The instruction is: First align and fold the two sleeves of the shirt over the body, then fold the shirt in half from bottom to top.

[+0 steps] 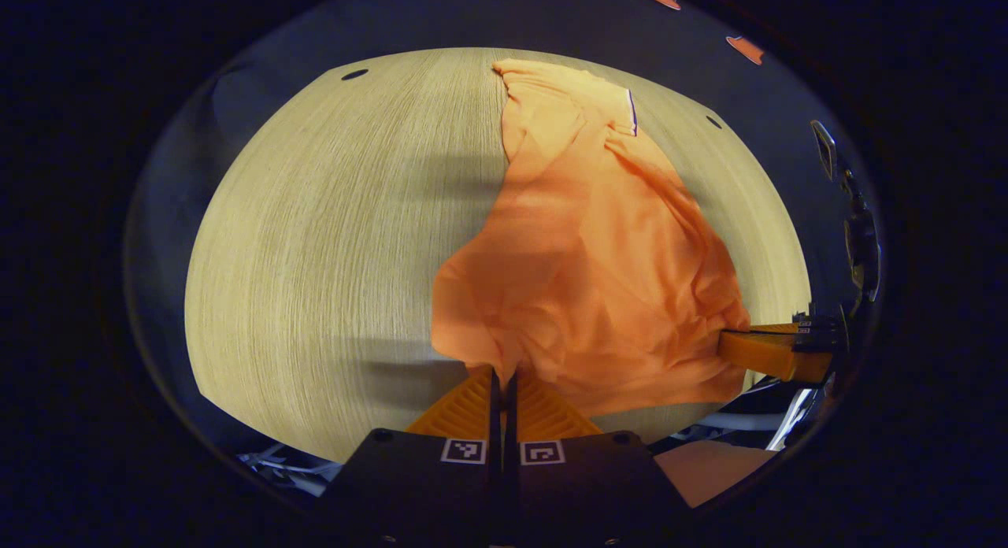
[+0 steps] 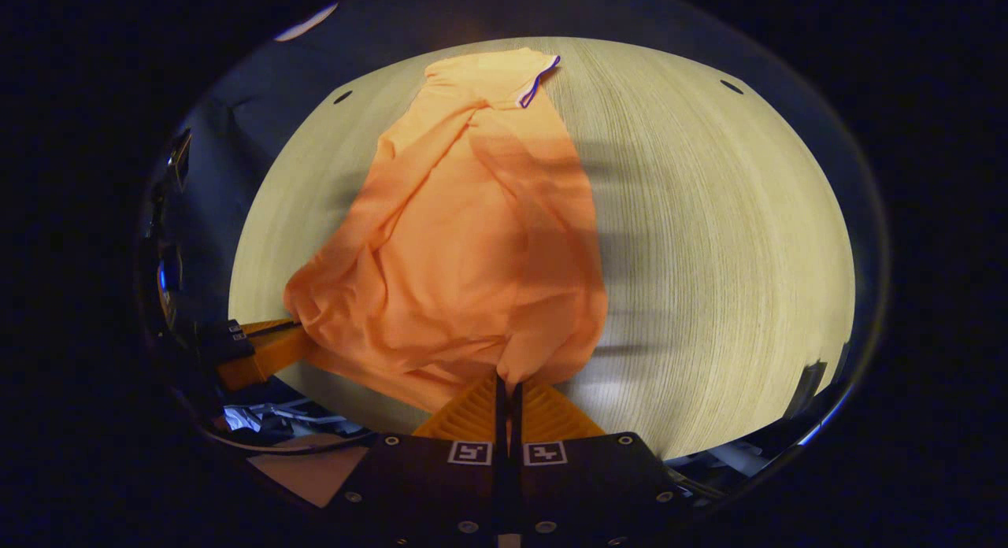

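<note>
Thin matt cloth shirt [image 1: 598,264]; pale, fine-grained wood-look table [image 1: 331,241].

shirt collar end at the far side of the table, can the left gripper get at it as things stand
Probably not directly: the left gripper is shut on the shirt hem at the near edge; the collar end lies far across the table, though nothing blocks it.

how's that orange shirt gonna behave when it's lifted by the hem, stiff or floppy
Probably very floppy: the orange shirt sags in loose folds between the left tongs and right tongs, both pinching its near edge. It looks thin and light, and will likely drag across the wooden table, bunching.
</note>
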A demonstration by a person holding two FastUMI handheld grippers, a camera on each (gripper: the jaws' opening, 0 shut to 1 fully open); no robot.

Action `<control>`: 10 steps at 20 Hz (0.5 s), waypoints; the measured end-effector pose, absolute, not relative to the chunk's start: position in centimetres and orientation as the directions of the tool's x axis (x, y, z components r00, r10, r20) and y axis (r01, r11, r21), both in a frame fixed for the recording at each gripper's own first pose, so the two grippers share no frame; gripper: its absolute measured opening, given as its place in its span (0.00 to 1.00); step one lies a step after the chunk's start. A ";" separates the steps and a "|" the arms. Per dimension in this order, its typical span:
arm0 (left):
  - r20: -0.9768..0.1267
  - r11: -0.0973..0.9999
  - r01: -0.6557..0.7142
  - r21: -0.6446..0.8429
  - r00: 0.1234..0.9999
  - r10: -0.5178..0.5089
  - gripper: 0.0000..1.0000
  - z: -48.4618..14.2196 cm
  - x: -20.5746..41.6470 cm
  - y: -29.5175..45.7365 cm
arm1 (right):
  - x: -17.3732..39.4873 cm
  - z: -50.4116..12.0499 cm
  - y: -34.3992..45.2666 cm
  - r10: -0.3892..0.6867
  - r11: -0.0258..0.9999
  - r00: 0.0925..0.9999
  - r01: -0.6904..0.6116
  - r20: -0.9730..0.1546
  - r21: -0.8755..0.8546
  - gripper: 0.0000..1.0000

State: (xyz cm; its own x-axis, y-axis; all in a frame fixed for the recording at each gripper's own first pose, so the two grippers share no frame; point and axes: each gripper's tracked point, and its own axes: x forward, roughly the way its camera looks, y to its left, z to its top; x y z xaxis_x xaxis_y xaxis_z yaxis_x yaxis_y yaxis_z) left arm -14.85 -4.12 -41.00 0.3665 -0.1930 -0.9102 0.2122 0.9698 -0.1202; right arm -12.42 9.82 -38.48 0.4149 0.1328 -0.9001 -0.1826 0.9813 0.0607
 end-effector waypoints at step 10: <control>-0.845 0.961 0.250 -0.119 0.482 -0.231 0.01 -36.2 -5.4 -5.5 | -3.7 -31.7 10.6 0.152 0.971 0.522 -0.237 -0.839 0.029 0.00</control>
